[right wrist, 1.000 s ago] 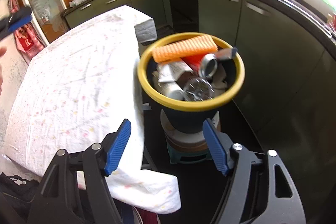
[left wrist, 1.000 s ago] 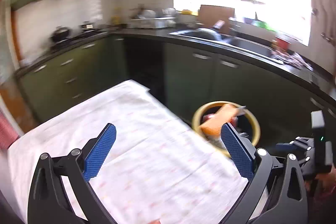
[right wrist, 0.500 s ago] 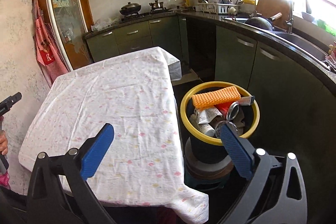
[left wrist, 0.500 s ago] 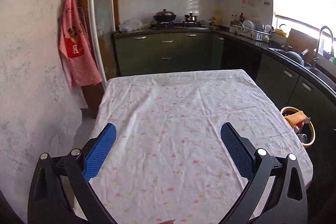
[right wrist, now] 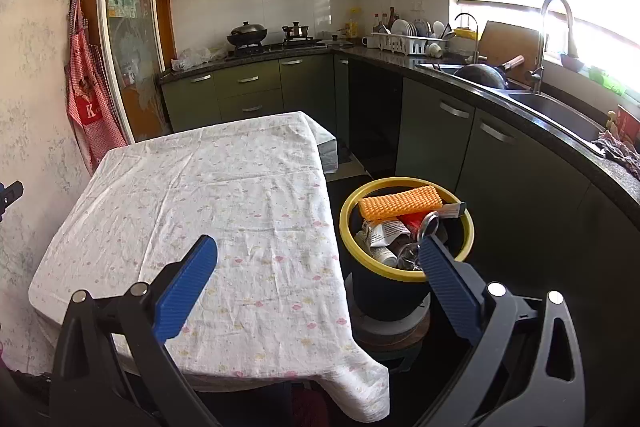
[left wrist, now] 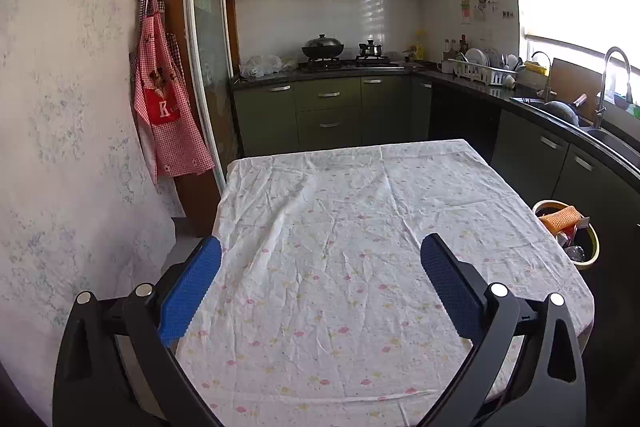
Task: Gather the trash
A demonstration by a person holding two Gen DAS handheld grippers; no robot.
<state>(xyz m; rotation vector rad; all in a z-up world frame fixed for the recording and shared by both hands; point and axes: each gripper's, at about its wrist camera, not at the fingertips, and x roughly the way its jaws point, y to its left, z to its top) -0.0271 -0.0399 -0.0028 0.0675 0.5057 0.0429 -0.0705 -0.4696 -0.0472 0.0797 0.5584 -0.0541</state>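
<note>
Yellow-rimmed trash bin (right wrist: 406, 223) is standing just beside the cloth-covered counter (right wrist: 224, 195), holding an orange sponge (right wrist: 400, 207) and a crushed can (right wrist: 428, 223); deeper contents are hidden. Left gripper (left wrist: 320, 279) and right gripper (right wrist: 318, 277) are hovering, jaws apart, empty.

Rectangular tabletop (left wrist: 360, 267) (right wrist: 208, 195) covered by wrinkled white cloth with small pink-yellow print (left wrist: 340, 211) (right wrist: 240, 247); cloth corner hangs off near edge.

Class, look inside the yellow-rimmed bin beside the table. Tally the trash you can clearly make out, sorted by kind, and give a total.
Orange ridged sponge: 1
Metal can: 1
Crumpled printed wrapper: 1
Clear plastic bottle: 1
Total: 4 clearly visible in the bin; anything deeper is hidden.
</note>
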